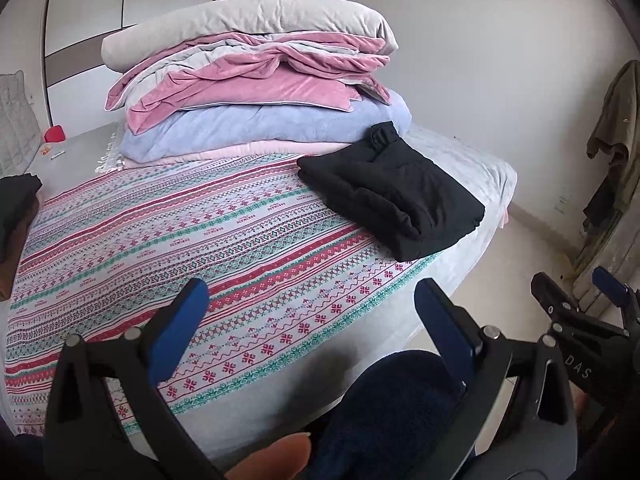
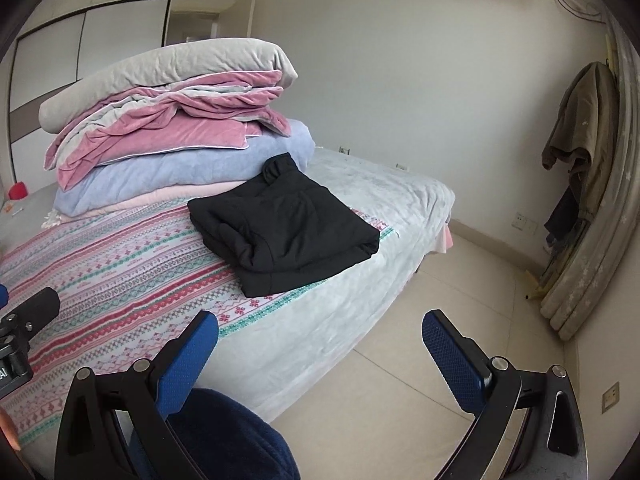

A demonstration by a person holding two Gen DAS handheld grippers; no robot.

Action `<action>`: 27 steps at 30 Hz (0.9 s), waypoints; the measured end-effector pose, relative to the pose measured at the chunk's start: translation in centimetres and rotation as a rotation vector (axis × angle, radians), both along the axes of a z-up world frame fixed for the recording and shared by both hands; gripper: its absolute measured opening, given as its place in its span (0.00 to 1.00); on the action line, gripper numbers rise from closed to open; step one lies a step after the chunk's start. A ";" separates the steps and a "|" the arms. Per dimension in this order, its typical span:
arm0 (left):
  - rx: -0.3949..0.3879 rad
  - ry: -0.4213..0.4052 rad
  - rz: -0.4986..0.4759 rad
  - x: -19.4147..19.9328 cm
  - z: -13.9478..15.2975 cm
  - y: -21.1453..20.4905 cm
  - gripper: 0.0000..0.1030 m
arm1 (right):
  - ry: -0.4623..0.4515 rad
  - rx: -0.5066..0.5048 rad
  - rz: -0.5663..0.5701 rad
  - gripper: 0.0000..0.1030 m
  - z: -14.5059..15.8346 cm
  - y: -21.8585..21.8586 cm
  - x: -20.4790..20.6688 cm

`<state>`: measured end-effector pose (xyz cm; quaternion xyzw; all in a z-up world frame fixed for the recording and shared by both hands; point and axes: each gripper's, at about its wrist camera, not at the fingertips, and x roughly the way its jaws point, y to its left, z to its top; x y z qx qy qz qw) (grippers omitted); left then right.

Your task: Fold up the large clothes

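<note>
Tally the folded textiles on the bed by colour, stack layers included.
Black: 1, folded black garment
Grey: 1, grey quilt
Pink velvet: 1, pink velvet quilt
Lavender: 1, lavender blanket
Pale pink: 1, pale pink layer
Total: 5

Left gripper (image 1: 308,328) and right gripper (image 2: 320,354): black triangular finger frames with slotted cut-outs, silver round pivot screws, blue dimpled pads (image 2: 188,356) — white lettering "DAS" on one body. Bare skin-toned fingertip (image 1: 276,456); dark navy fleece sleeve (image 1: 384,412).

A dark garment (image 1: 16,216) was cut off at the left edge, and small items beside the red object (image 1: 55,134) were too tiny to identify.
</note>
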<state>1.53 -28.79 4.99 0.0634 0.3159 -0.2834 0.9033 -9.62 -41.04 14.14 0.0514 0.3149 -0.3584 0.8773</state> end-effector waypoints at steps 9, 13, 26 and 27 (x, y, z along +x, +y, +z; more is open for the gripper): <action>0.008 0.021 -0.016 0.2 -0.5 -0.4 0.99 | 0.003 0.007 -0.011 1.00 -0.2 -0.5 0.2; 0.012 0.013 -0.027 0.0 -0.5 -0.6 0.99 | 0.003 0.014 -0.013 1.00 -0.3 -0.5 0.2; 0.027 0.013 -0.036 0.0 -1.0 -1.1 0.99 | 0.013 0.014 -0.021 1.00 -0.7 -0.9 0.2; 0.027 0.014 -0.037 0.0 -1.0 -1.1 0.99 | 0.014 0.014 -0.021 1.00 -0.7 -0.9 0.2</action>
